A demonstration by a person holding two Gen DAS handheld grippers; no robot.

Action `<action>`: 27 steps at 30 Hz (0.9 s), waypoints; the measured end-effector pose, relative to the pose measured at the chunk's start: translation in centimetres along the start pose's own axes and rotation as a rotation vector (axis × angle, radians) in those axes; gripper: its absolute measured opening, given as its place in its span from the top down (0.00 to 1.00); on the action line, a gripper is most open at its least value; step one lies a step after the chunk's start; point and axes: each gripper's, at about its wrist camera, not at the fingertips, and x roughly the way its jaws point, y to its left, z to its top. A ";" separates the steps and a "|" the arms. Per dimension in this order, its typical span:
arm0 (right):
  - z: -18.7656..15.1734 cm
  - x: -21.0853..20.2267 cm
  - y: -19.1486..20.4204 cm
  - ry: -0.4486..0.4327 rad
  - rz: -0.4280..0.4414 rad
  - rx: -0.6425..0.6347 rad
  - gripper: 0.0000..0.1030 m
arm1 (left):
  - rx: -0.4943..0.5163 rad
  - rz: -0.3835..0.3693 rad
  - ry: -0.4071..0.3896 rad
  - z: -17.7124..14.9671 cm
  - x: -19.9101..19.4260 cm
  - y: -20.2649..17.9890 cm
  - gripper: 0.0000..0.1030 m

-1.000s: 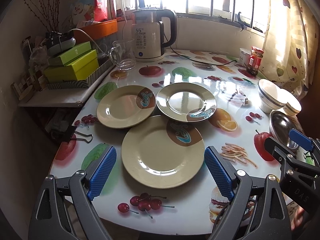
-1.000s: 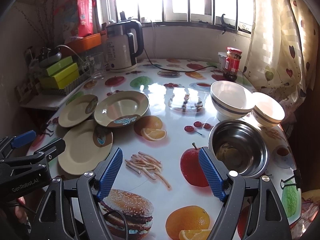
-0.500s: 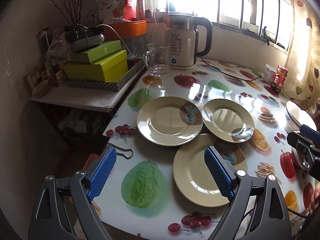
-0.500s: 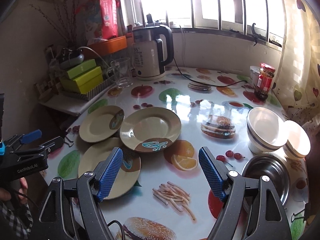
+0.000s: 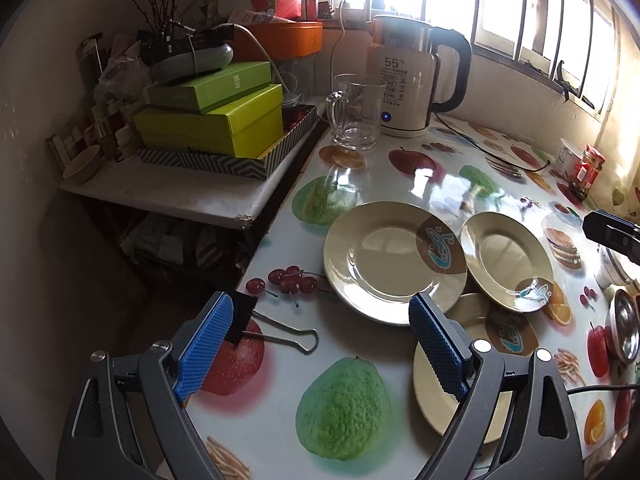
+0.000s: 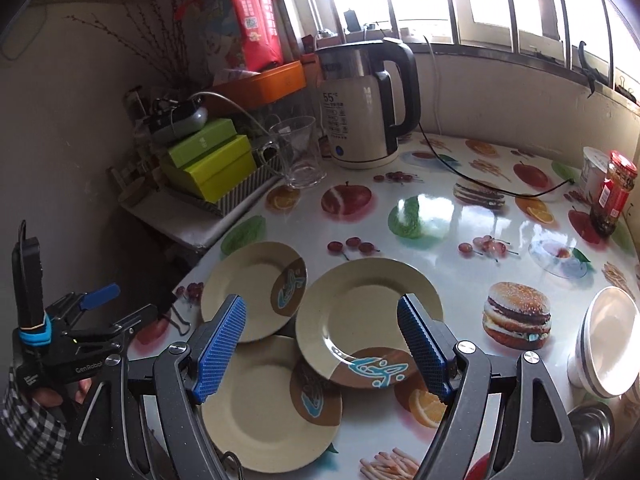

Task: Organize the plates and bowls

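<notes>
**A:** Left wrist view first. The left gripper (image 5: 320, 344) has its jaws spread wide and holds nothing. It sits low over the table (image 5: 400, 172) near the left edge. The left plate (image 5: 380, 256) is just ahead of its right fingertip. The right plate (image 5: 500, 256) lies beside it, and its near rim overlaps the near plate (image 5: 448, 392), which is partly hidden behind that finger.

**B:** Anything in the way?

**A:** A binder clip (image 5: 276, 334) lies on the table right by the left fingertip. I'd keep clear of it. A glass mug (image 5: 356, 112) and a kettle (image 5: 408, 92) stand at the back, well apart from the plates.

**B:** Right wrist view?

**A:** The right gripper (image 6: 320, 344) also has its jaws spread and holds nothing. It frames the right plate (image 6: 368, 316), whose near rim rides on the near plate (image 6: 264, 408). The left plate (image 6: 252, 288) seems to overlap that plate too. A white bowl (image 6: 608, 344) sits at the far right, with a steel bowl (image 6: 592, 424) below it, only partly in frame.

**B:** So what's the plan?

**A:** My read is that stacking hasn't started. I'd take a top plate first, since the bottom one is pinned. Its raised rim gives a pinch point. Come in low, put one finger under the rim and one over it, and close firmly, because the glaze looks slick. Lift before you move it sideways, so the plate underneath doesn't get dragged.

**B:** Risk?

**A:** It could slip or tilt from a one-edge grip.
</notes>
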 end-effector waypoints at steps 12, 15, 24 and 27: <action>3.5 7.9 1.4 0.097 -0.010 -0.069 0.27 | -0.072 -0.048 0.093 0.8 4.7 2.1 0.32; 4.2 9.6 1.7 0.116 0.009 -0.083 0.32 | -0.089 -0.071 0.117 0.9 5.9 2.4 0.38; 4.7 14.7 1.5 0.225 0.050 -0.064 0.54 | -0.094 -0.103 0.157 1.5 8.3 2.1 0.52; 4.4 16.0 1.6 0.249 0.069 -0.063 0.56 | -0.090 -0.105 0.171 1.4 8.7 2.0 0.56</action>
